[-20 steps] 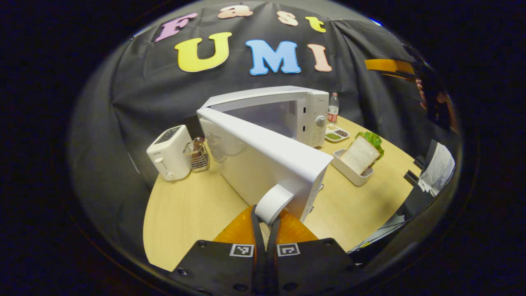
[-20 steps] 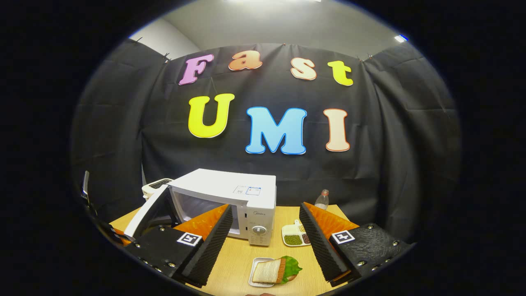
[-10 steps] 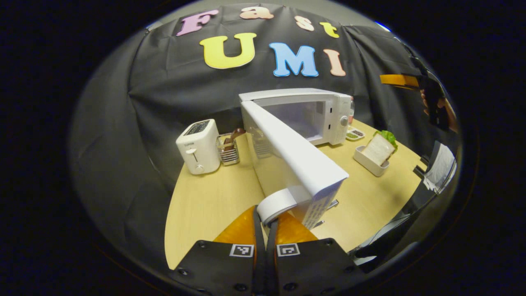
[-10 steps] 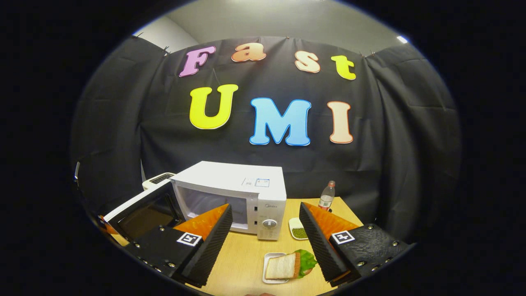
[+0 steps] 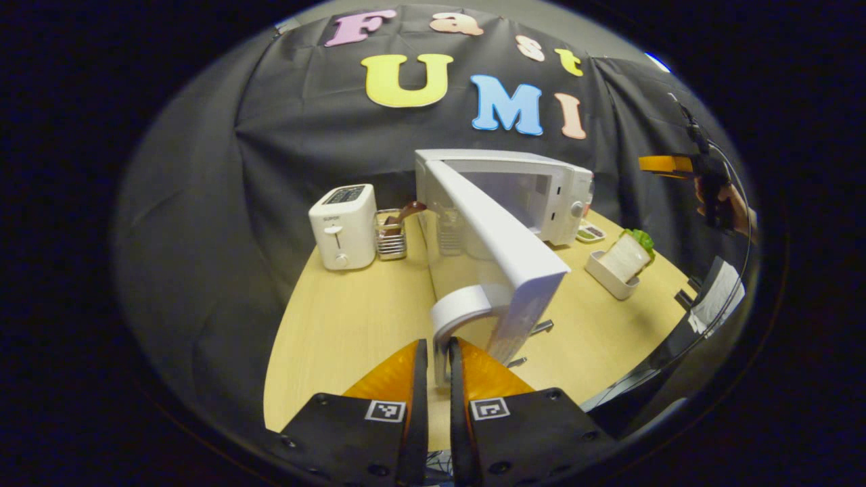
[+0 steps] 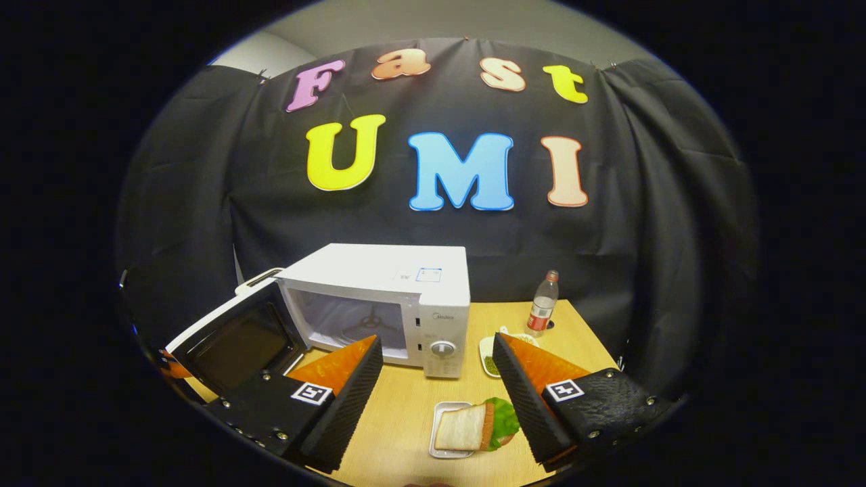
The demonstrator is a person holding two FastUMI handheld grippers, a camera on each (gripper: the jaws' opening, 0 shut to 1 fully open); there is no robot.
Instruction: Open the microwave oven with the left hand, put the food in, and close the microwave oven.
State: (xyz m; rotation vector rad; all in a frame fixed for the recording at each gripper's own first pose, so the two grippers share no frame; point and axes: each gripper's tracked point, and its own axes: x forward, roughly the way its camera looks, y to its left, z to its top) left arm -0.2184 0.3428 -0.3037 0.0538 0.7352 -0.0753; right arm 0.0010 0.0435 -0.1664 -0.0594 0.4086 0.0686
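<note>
Sandwich (image 6: 473, 427) lies below right hand-held gripper (image 6: 436, 385).

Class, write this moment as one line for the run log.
door: swung open | left gripper: at door handle | right gripper: open, above sandwich | sandwich: in tray on table

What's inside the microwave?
The microwave has its door open. Inside shows a bare white chamber with a turntable hub. No food. Its far corners are hidden.
</note>
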